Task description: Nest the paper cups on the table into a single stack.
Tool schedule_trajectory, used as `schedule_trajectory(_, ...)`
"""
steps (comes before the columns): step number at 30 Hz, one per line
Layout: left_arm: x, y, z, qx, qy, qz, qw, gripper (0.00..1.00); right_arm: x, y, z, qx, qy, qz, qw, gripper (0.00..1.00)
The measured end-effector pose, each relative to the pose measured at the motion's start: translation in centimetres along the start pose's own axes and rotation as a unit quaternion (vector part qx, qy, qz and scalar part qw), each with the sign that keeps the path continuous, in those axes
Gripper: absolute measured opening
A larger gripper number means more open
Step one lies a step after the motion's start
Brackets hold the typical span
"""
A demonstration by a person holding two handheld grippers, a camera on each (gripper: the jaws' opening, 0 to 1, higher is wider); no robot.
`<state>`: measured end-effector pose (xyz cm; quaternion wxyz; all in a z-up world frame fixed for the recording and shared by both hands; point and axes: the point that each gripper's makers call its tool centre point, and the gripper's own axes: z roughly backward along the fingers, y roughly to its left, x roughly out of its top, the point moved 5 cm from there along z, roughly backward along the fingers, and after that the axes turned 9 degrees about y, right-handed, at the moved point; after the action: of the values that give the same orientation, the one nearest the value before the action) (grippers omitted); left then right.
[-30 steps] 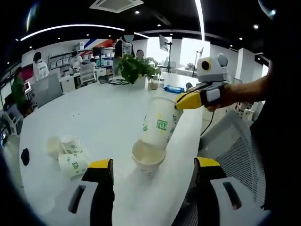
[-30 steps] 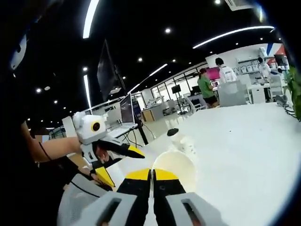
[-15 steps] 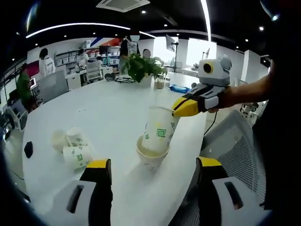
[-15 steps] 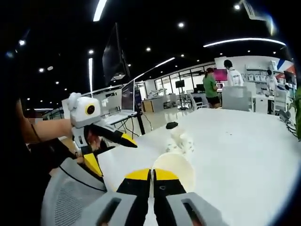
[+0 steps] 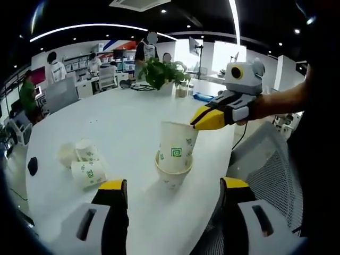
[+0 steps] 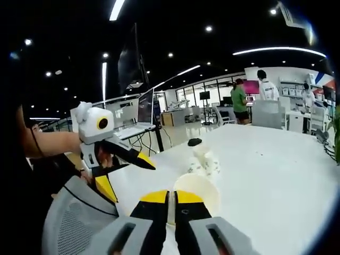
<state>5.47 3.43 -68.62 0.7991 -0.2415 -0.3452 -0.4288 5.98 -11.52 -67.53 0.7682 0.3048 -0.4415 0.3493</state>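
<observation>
The right gripper (image 5: 208, 118) pinches the upper cup's (image 5: 175, 149) rim to seat it inside the lower cup (image 5: 171, 174); beside that stack, the left gripper (image 5: 173, 192) waits unclenched.

I see a green plant (image 5: 159, 74) far off on my white tabletop (image 5: 117, 122). A grey mesh chair (image 5: 265, 159) is beside it. A small black thing (image 6: 195, 142) lies near the tabletop's edge.

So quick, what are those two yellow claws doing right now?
Left gripper: open, holding nothing.
Right gripper: shut on the rim of the upper cup, which sits in the lower cup.
</observation>
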Motion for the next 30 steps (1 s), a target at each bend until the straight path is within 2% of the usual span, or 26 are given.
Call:
schedule_trajectory(8,-0.1,0.2,0.1,0.004,-0.001,-0.002,1.0000,0.68,0.3,0.5,-0.1,0.008,-0.003,0.001,1.0000,0.00)
schedule_trajectory(17,-0.4,1.1,0.2,0.020,-0.003,0.002,0.9998,0.68,-0.4,0.4,0.5,0.001,-0.009,-0.026,0.9996,0.09)
schedule_trajectory(30,0.0,4.8,-0.1,0.073,-0.003,0.005,0.9973,0.66,-1.8,-0.9,2.1,-0.026,-0.024,-0.063,0.9974,0.43)
